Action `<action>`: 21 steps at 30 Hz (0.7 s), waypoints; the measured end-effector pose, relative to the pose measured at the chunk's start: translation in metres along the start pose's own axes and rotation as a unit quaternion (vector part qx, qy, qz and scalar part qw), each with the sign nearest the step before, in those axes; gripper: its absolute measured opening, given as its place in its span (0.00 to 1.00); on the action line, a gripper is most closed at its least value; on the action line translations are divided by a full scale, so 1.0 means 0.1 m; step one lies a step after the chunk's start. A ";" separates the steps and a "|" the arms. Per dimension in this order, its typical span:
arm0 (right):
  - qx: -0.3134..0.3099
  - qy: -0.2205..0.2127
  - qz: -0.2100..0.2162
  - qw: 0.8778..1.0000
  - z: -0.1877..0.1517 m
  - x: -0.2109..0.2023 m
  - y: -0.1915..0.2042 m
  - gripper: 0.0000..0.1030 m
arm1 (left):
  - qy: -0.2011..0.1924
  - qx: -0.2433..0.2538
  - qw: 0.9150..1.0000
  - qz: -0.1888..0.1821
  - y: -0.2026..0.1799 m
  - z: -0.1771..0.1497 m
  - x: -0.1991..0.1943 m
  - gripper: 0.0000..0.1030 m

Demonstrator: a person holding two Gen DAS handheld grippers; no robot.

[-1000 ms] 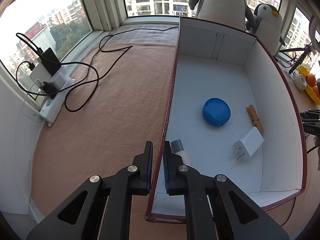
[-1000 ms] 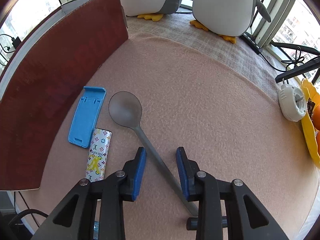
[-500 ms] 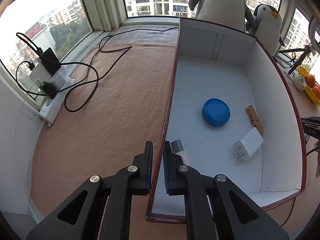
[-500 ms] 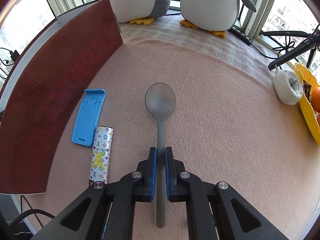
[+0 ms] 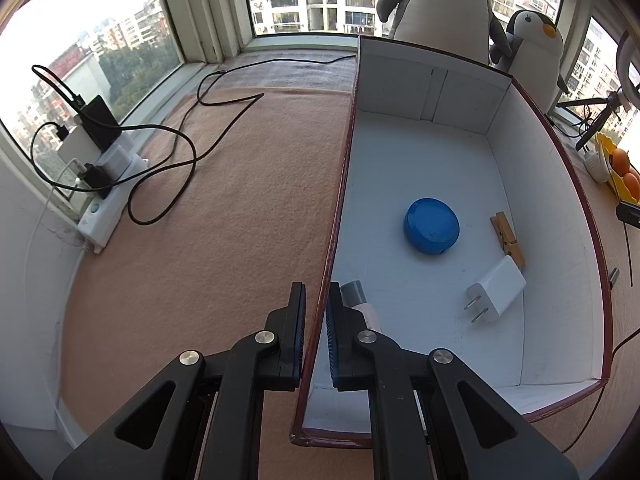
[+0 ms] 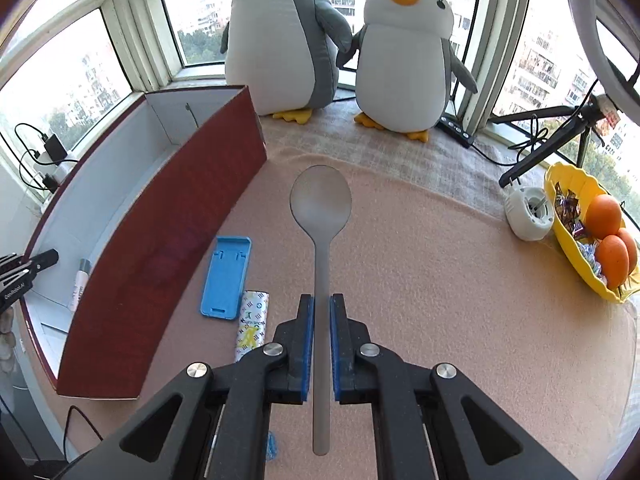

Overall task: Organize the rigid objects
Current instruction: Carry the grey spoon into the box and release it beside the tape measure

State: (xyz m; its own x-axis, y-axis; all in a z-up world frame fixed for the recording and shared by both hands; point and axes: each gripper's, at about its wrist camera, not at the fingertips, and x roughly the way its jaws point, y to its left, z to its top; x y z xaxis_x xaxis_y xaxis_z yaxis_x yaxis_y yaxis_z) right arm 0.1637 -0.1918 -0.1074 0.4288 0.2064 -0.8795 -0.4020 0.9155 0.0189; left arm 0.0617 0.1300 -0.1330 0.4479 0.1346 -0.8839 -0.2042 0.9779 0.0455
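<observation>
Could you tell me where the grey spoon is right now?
In the right wrist view, the grey spoon is clamped by its handle in the right tongs, right of the blue phone stand and red box.

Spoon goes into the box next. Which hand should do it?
Right. The right gripper is already shut on the spoon, handle between its pads, beside the box. The left gripper is clamped on the box's side wall, apparently steadying it, so leave it there.

L tool (image 5: 316, 330) astride box wall (image 5: 340, 184)
</observation>
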 end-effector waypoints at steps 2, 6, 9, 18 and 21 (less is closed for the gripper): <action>-0.009 -0.015 0.002 1.000 0.09 -0.11 0.11 0.07 | 0.000 0.001 1.000 0.001 0.00 0.00 0.00 0.08; -0.029 -0.037 0.019 0.999 0.22 -0.31 0.38 0.07 | 0.000 0.000 1.000 0.001 -0.01 0.01 0.00 0.08; -0.045 -0.049 0.037 0.997 0.30 -0.41 0.62 0.07 | 0.000 0.000 1.000 0.000 -0.01 0.01 0.00 0.08; -0.093 -0.060 0.083 0.990 0.44 -0.46 1.33 0.07 | -0.003 -0.004 1.000 -0.003 -0.02 0.02 0.00 0.08; -0.104 -0.054 0.087 0.989 0.44 -0.40 1.48 0.07 | -0.004 -0.005 1.000 -0.003 -0.02 0.02 -0.01 0.08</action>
State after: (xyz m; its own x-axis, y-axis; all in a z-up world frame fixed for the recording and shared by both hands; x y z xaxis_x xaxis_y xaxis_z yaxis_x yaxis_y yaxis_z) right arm 0.1231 -0.0496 -0.0481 0.4183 0.4008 -0.8151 -0.6305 0.7741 0.0571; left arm 0.0635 0.1282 -0.1316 0.4561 0.1302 -0.8804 -0.2106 0.9769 0.0354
